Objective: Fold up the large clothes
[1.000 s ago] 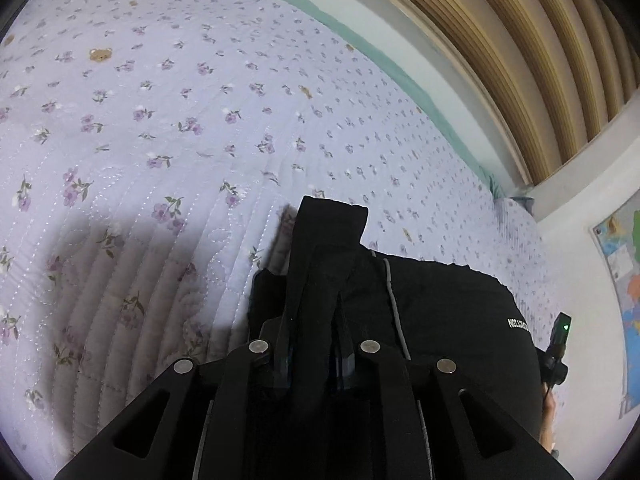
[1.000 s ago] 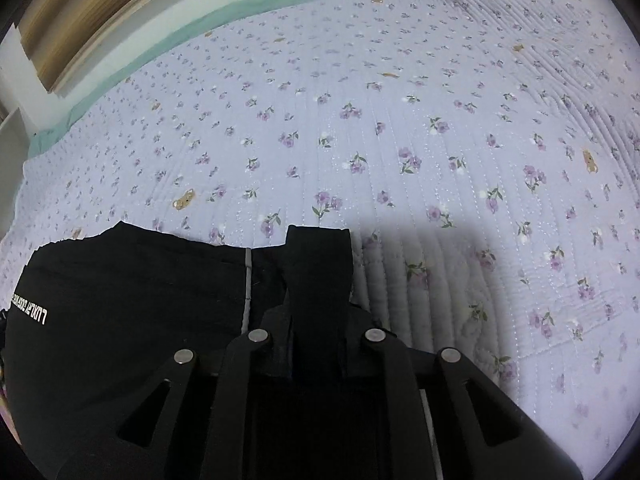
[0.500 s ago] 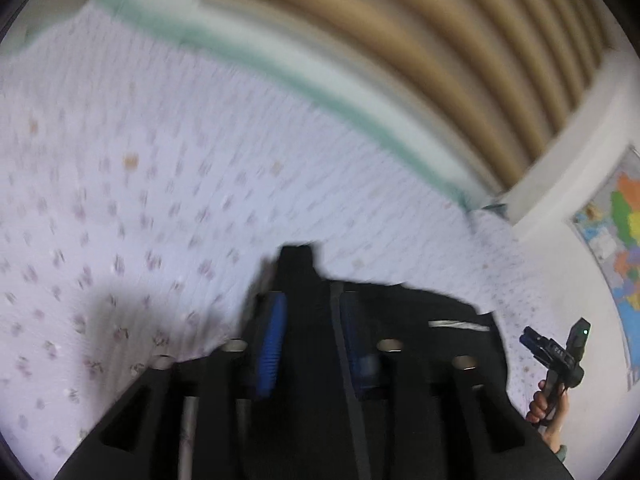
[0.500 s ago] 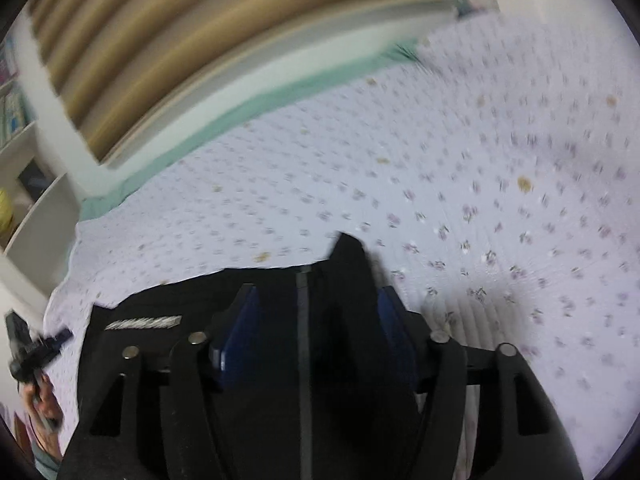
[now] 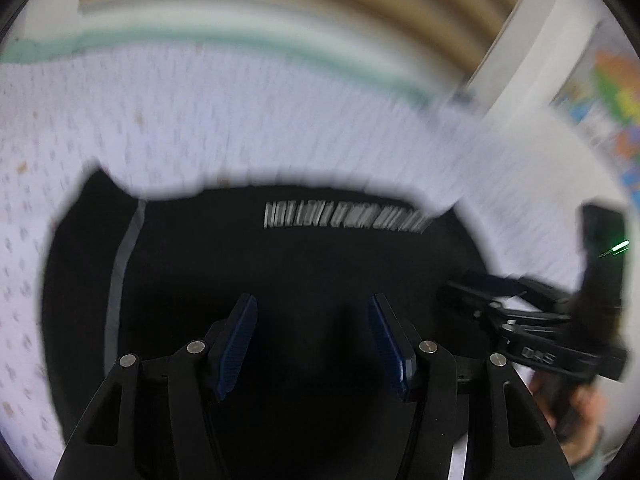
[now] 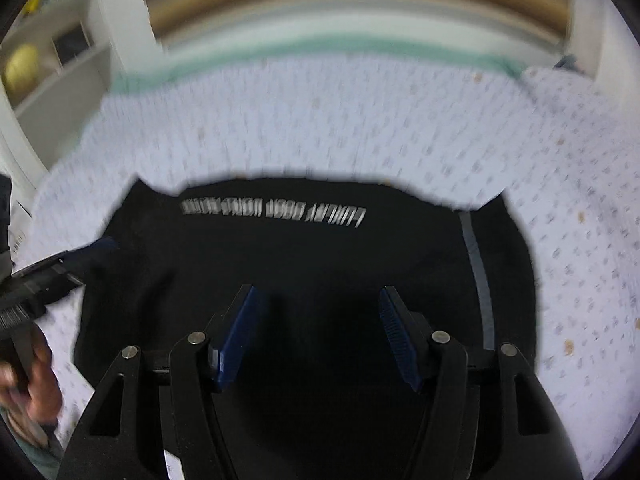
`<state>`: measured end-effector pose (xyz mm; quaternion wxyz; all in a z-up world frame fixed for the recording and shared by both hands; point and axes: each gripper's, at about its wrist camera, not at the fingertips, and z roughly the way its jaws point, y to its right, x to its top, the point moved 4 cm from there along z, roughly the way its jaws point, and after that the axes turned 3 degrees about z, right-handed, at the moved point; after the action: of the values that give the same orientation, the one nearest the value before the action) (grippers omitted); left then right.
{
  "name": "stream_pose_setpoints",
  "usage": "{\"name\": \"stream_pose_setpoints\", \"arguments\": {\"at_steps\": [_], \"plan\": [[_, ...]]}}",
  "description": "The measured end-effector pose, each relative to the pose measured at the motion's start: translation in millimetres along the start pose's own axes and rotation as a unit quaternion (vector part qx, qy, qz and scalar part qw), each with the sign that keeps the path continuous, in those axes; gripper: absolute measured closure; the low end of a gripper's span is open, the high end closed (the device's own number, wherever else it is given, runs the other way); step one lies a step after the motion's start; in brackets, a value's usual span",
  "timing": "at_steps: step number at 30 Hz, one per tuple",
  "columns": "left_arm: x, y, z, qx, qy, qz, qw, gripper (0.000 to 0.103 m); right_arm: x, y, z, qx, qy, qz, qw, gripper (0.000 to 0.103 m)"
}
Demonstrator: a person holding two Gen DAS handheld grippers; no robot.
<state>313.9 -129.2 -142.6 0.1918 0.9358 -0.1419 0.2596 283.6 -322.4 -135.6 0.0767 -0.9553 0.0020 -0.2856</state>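
A black garment with a line of white lettering and a grey stripe lies folded on the floral bedspread; it also shows in the right wrist view. My left gripper is open and empty above the garment, its blue pads apart. My right gripper is open and empty above it too. The right gripper shows in the left wrist view, at the garment's right edge. The left gripper shows in the right wrist view, at the garment's left edge. Both views are motion-blurred.
The lilac floral bedspread extends all round the garment. A wooden slatted headboard and a green sheet edge lie beyond. A white shelf unit stands at the left. A colourful map hangs at the right.
Both grippers have let go of the black cloth, opened wide and pulled back and up. The garment now lies flat below them, its lettering in full view.
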Motion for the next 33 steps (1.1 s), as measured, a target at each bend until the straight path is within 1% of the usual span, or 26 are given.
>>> {"name": "stream_pose_setpoints", "arguments": {"at_steps": [1, 2, 3, 4, 6, 8, 11, 12, 13, 14, 15, 16, 17, 18, 19, 20, 21, 22, 24, 26, 29, 31, 33], "plan": [[-7, -3, 23, 0.018, -0.028, -0.004, 0.9994, 0.045, -4, -1, 13, -0.005, -0.015, -0.008, 1.0, 0.037], [-10, -7, 34, 0.026, -0.036, -0.008, 0.999, 0.045, -7, -2, 24, -0.011, -0.024, -0.02, 0.999, 0.036], [-12, -9, 41, 0.03, -0.036, -0.012, 0.9988, 0.045, -11, -3, 36, -0.013, -0.031, -0.032, 0.999, 0.036], [-14, -12, 47, 0.036, -0.036, -0.016, 0.9986, 0.045, -13, 0, 43, -0.007, -0.032, -0.026, 0.999, 0.036], [-14, -12, 50, 0.043, -0.033, -0.015, 0.9984, 0.045, -15, 3, 47, 0.001, -0.029, -0.014, 0.999, 0.036], [-14, -9, 49, 0.046, -0.031, -0.009, 0.9984, 0.045, -15, 2, 46, -0.001, -0.027, -0.019, 0.999, 0.036], [-10, -5, 33, 0.042, -0.026, -0.004, 0.9988, 0.045, -10, 2, 34, 0.009, -0.026, -0.02, 0.999, 0.036], [-7, -4, 28, 0.036, -0.026, -0.008, 0.999, 0.045, -3, 3, 24, 0.028, -0.019, -0.011, 0.999, 0.037], [-1, -1, 20, 0.021, -0.022, -0.014, 0.9994, 0.045, 4, 4, 16, 0.044, -0.007, 0.0, 0.999, 0.037], [8, 2, 12, 0.001, -0.01, -0.019, 0.9998, 0.045, 12, 4, 9, 0.052, 0.008, 0.012, 0.999, 0.037], [16, 4, 6, -0.008, 0.005, -0.023, 0.9997, 0.045, 21, 7, 4, 0.047, 0.023, 0.024, 0.998, 0.037], [23, 4, 4, -0.005, 0.015, -0.026, 0.9995, 0.045, 28, 10, 4, 0.038, 0.032, 0.033, 0.998, 0.037], [31, 4, 7, 0.002, 0.016, -0.03, 0.9994, 0.045, 36, 14, 9, 0.025, 0.035, 0.045, 0.998, 0.037], [36, 1, 13, 0.007, 0.01, -0.037, 0.9992, 0.044, 42, 20, 20, 0.014, 0.03, 0.053, 0.998, 0.037], [39, -5, 28, 0.012, -0.008, -0.05, 0.9987, 0.045, 42, 24, 37, -0.001, 0.01, 0.058, 0.998, 0.037], [37, -10, 43, 0.02, -0.028, -0.056, 0.9978, 0.045, 38, 31, 57, -0.005, -0.018, 0.061, 0.998, 0.036], [35, -16, 58, 0.025, -0.047, -0.063, 0.9966, 0.045, 33, 34, 74, 0.002, -0.04, 0.065, 0.997, 0.036], [31, -22, 71, 0.023, -0.05, -0.073, 0.9958, 0.045, 29, 35, 84, 0.002, -0.049, 0.065, 0.997, 0.036], [26, -27, 73, 0.012, -0.034, -0.096, 0.9948, 0.045, 26, 36, 88, -0.006, -0.045, 0.059, 0.997, 0.036], [25, -30, 67, 0.005, -0.025, -0.1, 0.9947, 0.045, 25, 34, 81, -0.007, -0.031, 0.055, 0.998, 0.036], [20, -20, 44, -0.021, -0.007, -0.096, 0.9951, 0.045, 21, 39, 54, 0.023, -0.011, 0.071, 0.997, 0.036], [10, -14, 18, -0.037, 0.008, -0.087, 0.9955, 0.045, 11, 36, 19, 0.046, 0.01, 0.076, 0.996, 0.036], [-13, -6, -21, -0.038, 0.039, -0.065, 0.9964, 0.045, -8, 32, -21, 0.061, 0.053, 0.072, 0.994, 0.035]]}}
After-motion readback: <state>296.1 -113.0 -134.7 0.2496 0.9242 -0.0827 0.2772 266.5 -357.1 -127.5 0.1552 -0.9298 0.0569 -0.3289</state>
